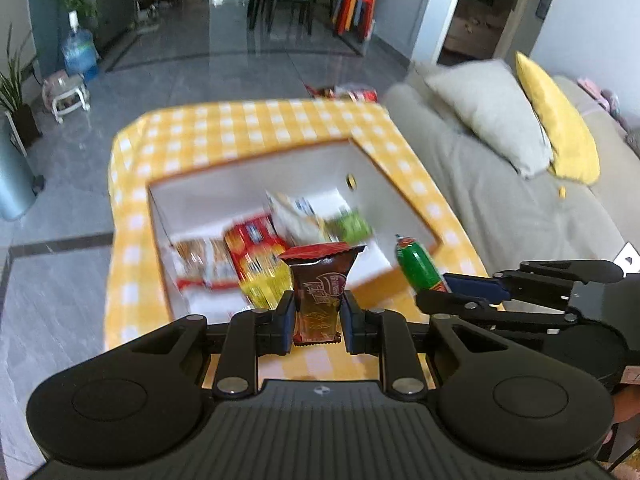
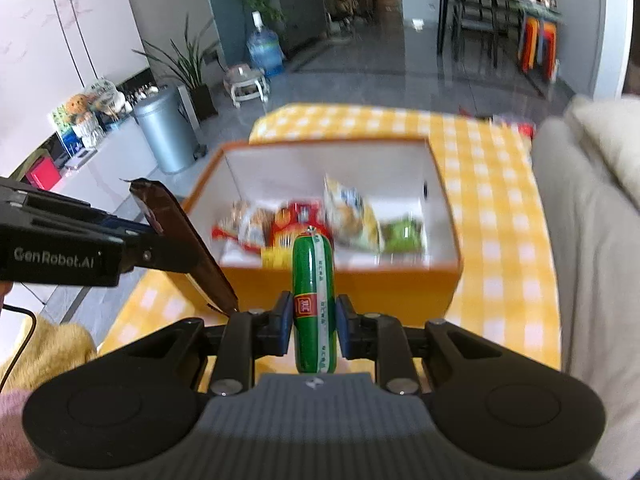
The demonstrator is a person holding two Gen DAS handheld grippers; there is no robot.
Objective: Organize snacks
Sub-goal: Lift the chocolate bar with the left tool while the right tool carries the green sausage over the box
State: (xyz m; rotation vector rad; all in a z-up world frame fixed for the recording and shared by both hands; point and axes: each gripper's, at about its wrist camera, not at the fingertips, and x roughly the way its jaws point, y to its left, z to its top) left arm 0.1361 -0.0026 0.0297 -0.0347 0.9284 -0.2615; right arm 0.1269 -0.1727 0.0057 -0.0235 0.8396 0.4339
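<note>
the left tongs (image 1: 318, 316) are closed on a brown snack packet (image 1: 320, 292), which stands upright between the two pads, its crimped red top edge pointing up. the right tongs (image 2: 312, 320) are closed on a green sausage stick (image 2: 313, 296) with a red label, held about upright; in the left wrist view the same stick (image 1: 420, 266) shows at 3 o'clock from the packet, tilted, with the right tongs (image 1: 452, 288) coming in from the right side.

both snacks are held above the near side of the counter (image 2: 500, 216), which is covered with a yellow and white check cloth. on it, at 12 o'clock from both tongs, sits an open orange box (image 2: 360, 284) with white inner walls. inside the box lie several blurred packets: a red and yellow biscuit pack (image 1: 256, 256) in the middle, a pale packet with red edge (image 1: 200, 262) at its 9 o'clock, a white and yellow bag (image 1: 296, 216) leaning at 1 o'clock, and a small green packet (image 1: 352, 226) at 3 o'clock of that bag.

a grey sofa (image 1: 500, 192) with a grey cushion (image 1: 492, 112) and a yellow cushion (image 1: 556, 120) stands just beside the counter on the right.
</note>
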